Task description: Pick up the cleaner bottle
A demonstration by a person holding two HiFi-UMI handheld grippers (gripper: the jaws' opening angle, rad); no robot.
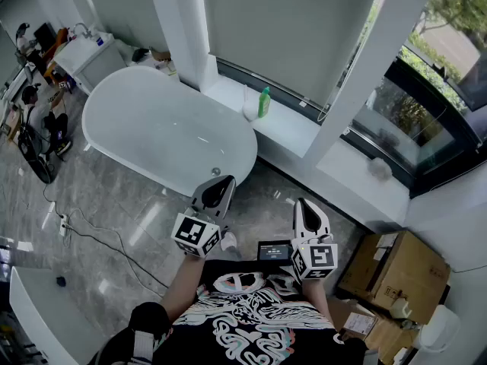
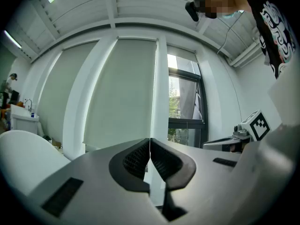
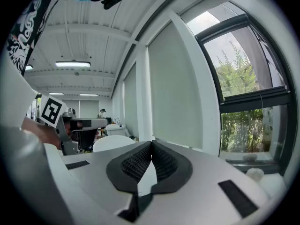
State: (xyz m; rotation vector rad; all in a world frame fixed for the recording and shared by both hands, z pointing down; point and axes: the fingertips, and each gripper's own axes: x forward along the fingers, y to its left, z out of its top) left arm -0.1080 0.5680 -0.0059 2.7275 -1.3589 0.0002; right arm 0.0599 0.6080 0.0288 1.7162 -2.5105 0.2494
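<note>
Both pairs of fingers (image 2: 135, 159) are pressed together on nothing, on the left gripper (image 1: 225, 181) and the right gripper (image 1: 303, 205). The green cleaner bottle (image 1: 264, 102) stands upright on the window ledge (image 1: 300, 131), far beyond the bathtub (image 1: 163, 131), just beside a small white object (image 1: 249, 112). If we arrive without spreading the fingers, we judge they could knock it off the ledge into the bathtub, which looks empty; what the cardboard box (image 1: 396, 268) at near right holds we cannot tell.

White window sill (image 1: 293, 126) w/ green cleaner bottle (image 1: 264, 102) upright, white object (image 1: 249, 111) just beside
</note>
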